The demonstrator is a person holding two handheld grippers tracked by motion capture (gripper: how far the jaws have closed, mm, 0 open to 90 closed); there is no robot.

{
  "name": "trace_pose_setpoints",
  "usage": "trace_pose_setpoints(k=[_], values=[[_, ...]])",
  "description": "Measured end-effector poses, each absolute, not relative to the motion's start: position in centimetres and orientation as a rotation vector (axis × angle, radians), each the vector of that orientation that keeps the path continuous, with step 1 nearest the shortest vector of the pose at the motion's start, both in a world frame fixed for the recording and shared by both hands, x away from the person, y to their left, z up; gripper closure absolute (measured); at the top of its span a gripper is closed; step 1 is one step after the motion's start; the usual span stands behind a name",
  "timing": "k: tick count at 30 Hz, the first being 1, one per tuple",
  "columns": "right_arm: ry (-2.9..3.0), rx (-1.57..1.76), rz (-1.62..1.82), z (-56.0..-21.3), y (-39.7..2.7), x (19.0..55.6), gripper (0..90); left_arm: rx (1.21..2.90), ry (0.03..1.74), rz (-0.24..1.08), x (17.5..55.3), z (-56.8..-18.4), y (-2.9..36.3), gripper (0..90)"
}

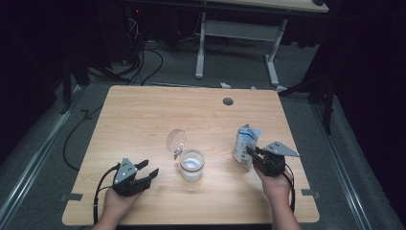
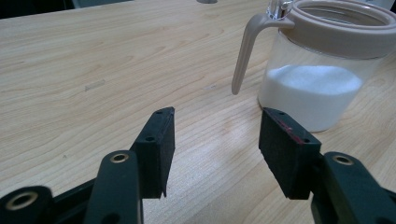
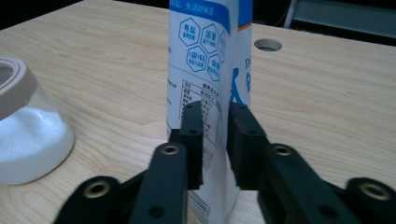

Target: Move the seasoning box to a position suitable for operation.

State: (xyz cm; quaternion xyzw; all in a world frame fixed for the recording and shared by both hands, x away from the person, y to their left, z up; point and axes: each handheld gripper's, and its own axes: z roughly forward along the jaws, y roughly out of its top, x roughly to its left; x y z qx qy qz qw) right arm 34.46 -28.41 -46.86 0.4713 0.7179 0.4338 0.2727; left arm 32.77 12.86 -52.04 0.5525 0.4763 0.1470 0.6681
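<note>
The right gripper (image 1: 253, 154), at the lower right of the high view, has its pads on either side of a white and blue bag (image 1: 246, 145) standing upright, with a slim gap at one pad. The left gripper (image 1: 146, 171), lower left, is spread and holds nothing. Between them stands a jar (image 1: 192, 165) of white powder (hinged lid (image 1: 175, 141) raised). The pale wooden table (image 1: 143, 115) has a round hole (image 1: 228, 101); grey carpet and cables (image 1: 143, 62) lie beyond.

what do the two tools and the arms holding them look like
Both the left tool and the right tool are black, with two flat jaws, brass-ringed screw holes and a grey three-cornered plate on top. A black cable trails from each. The forearms are bare, no sleeves.
</note>
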Motion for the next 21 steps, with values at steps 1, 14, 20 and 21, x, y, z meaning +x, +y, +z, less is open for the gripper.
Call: trace_pose_setpoints(k=[1,14,20,21], values=[[1.935,1.267,1.150,-46.88,-28.27,34.57,68.0,1.246,1.078,0.328,32.78,-52.04,12.81,46.1],[1.930,1.309,1.088,-46.97,-28.07,34.81,46.2,1.268,1.087,0.315,32.87,-52.26,12.56,45.2],[1.912,1.310,1.072,-46.91,-28.13,34.58,45.4,1.275,1.089,0.307,32.91,-52.33,12.46,44.2],[1.910,1.321,1.067,-46.97,-28.11,34.55,45.5,1.274,1.088,0.307,32.91,-52.33,12.45,44.1]])
